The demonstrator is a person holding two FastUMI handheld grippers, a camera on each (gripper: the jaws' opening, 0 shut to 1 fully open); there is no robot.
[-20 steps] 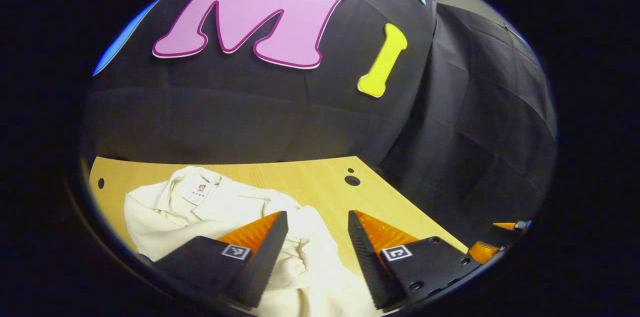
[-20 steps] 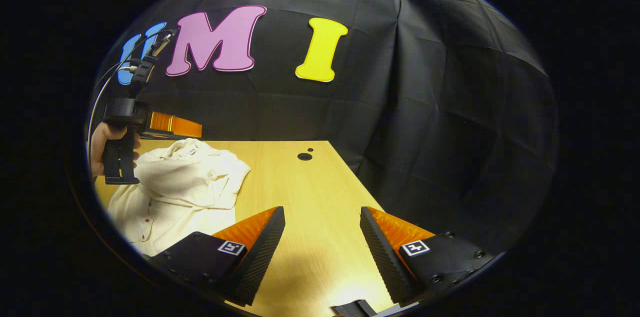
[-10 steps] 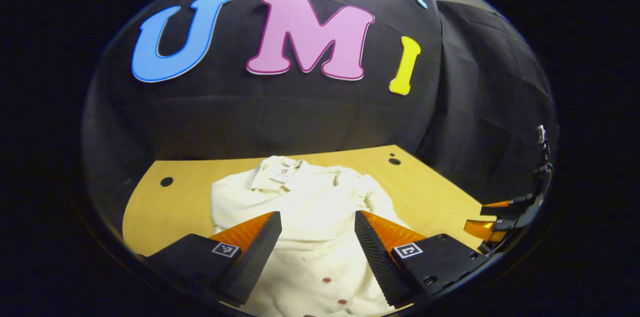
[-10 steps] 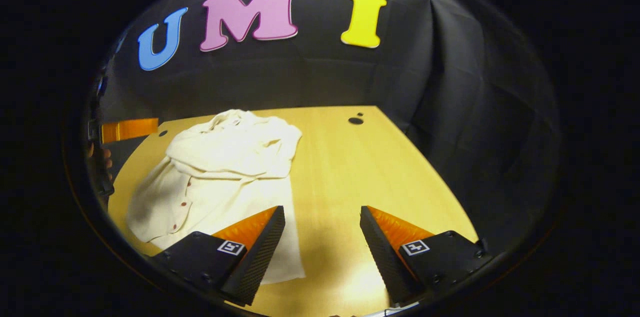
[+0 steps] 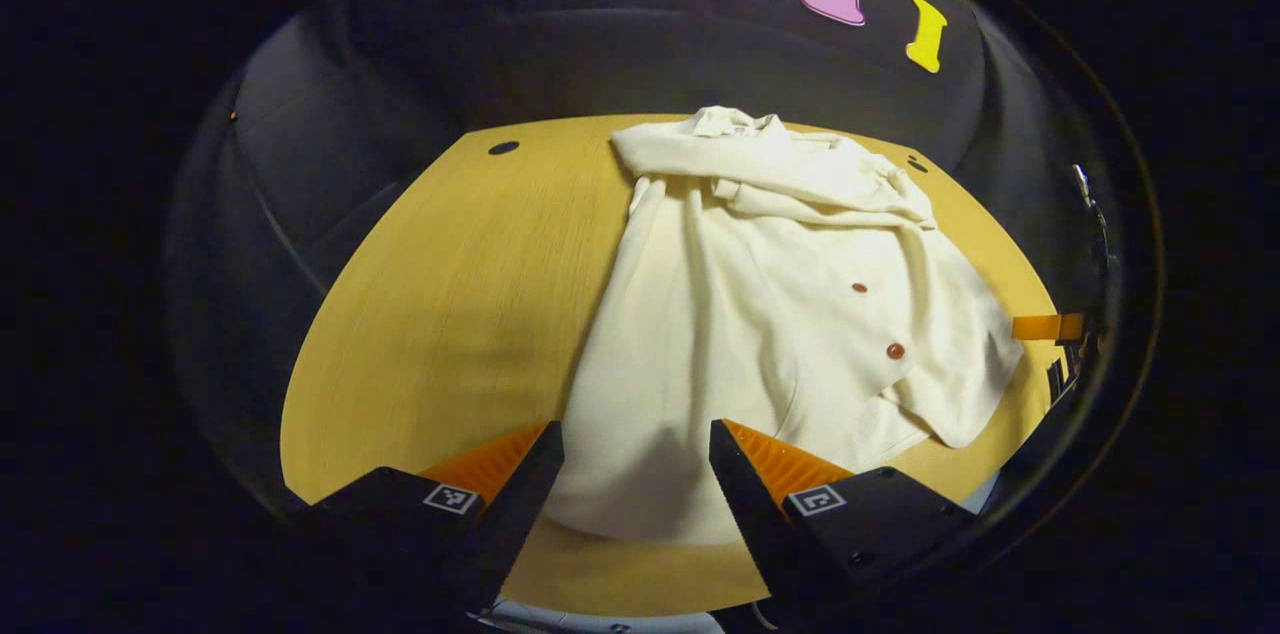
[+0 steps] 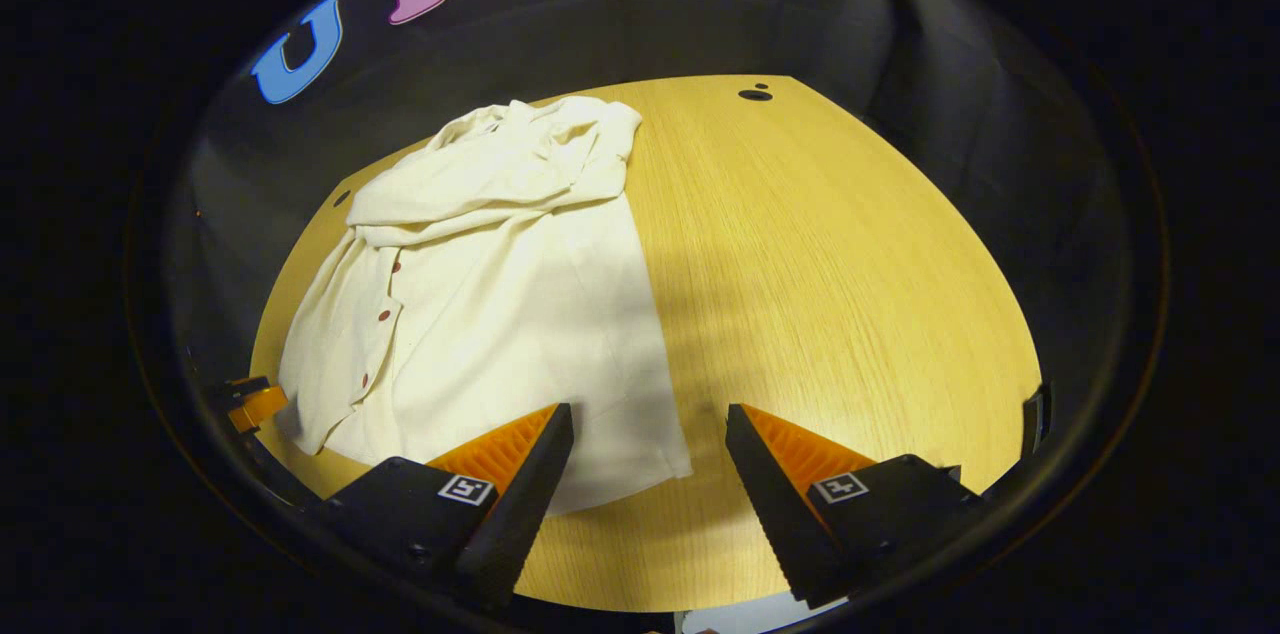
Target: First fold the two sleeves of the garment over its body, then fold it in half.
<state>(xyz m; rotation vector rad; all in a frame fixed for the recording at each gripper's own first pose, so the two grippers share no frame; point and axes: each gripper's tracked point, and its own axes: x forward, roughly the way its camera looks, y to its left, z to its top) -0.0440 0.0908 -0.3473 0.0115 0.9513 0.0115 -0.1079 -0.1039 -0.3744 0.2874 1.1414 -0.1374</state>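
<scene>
In the left gripper view, the left gripper (image 5: 636, 474) hangs above the near edge of the wooden worktop (image 5: 440, 284), its jaws spread and holding nothing, framing the hem of a cream buttoned garment (image 5: 760, 314) that lies lengthwise from near edge to far edge, collar toward the booth's wall. Both sleeves (image 5: 790, 184) look already drawn across the chest in a rumpled band just below the collar, so the fold in half appears to be what remains. The hem's right-hand corner (image 5: 965, 414) lies loose and curled near the worktop's right edge, just beside the other gripper's tip (image 5: 1045, 326). In the right gripper view, the right gripper (image 6: 648, 474) is poised over the near edge with jaws likewise parted and empty, the garment's (image 6: 500, 314) hem corner (image 6: 665, 464) lying between them. The button placket (image 6: 385, 314) runs down the side toward the worktop's left edge, where the cloth (image 6: 320, 394) flares wide. The risks from here: pinching only the top layer at either hem corner would leave the back panel behind; an uneven lift by the two grippers would skew the fold; and dragging the hem forward could sweep the loosely stacked sleeves out of place, since nothing pins them.
</scene>
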